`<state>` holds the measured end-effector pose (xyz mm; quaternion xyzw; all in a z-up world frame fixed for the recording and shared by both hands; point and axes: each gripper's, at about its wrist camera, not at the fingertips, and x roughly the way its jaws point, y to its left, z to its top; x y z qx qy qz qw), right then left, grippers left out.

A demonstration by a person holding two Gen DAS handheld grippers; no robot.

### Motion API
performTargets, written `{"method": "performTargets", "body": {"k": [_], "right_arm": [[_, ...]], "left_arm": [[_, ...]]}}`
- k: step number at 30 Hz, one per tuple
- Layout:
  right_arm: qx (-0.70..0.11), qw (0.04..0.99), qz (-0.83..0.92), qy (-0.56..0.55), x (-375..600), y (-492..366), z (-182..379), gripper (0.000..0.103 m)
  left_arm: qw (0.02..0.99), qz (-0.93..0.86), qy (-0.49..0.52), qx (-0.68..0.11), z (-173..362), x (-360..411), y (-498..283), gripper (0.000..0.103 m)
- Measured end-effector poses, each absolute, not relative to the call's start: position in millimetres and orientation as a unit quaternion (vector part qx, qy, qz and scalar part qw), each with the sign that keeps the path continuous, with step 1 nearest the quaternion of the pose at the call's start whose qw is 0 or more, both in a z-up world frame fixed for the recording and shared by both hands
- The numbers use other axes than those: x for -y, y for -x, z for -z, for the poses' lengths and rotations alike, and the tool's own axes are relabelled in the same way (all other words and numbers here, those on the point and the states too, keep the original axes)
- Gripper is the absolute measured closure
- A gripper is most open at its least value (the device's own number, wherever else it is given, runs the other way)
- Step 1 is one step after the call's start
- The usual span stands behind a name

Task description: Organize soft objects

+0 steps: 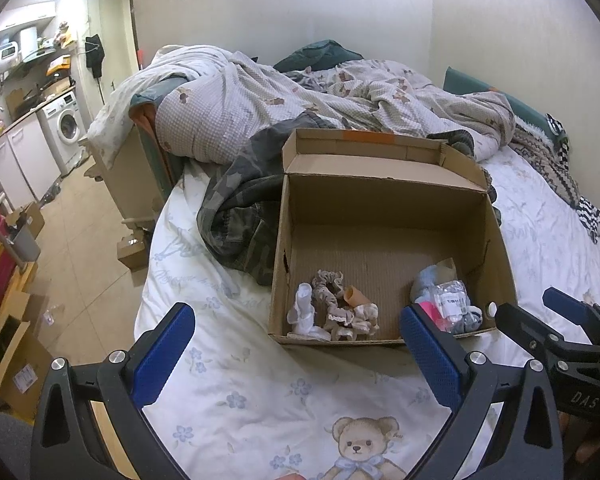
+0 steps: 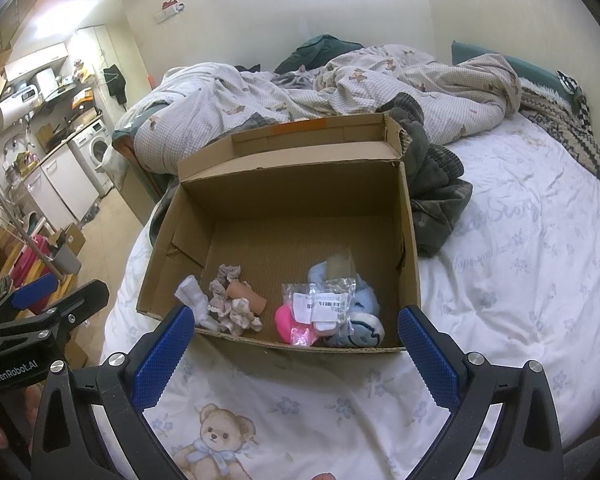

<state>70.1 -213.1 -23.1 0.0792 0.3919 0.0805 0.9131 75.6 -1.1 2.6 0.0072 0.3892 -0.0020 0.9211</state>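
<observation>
Left gripper (image 1: 296, 336) and right gripper (image 2: 296, 338): both spread wide with nothing between the blue pads, held side by side above the teddy-bear bedsheet (image 1: 260, 392) just short of the cardboard box (image 2: 300, 196). Box sits open on the bed, lid flap standing at the far side. Inside, along the near wall: white sock (image 2: 194, 300) and beige scrunchies (image 2: 236, 308) at left, pink item (image 2: 286, 320), clear labelled plastic bag (image 2: 324, 300) and light-blue socks (image 2: 366, 320) at right; camouflage garment (image 1: 240, 216) bunched against the box.

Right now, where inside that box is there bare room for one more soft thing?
The box's back half is bare. So is a narrow strip between the scrunchies and the blue sock. Both front corners are crowded.
</observation>
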Motion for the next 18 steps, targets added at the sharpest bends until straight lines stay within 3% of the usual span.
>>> {"method": "performTargets", "body": {"k": [18], "right_arm": [[-0.391, 0.913, -0.081, -0.08, 213.2, -70.6, 21.9, 0.0]], "left_arm": [[0.92, 0.001, -0.003, -0.392, 1.9, 0.5, -75.2, 0.001]]}}
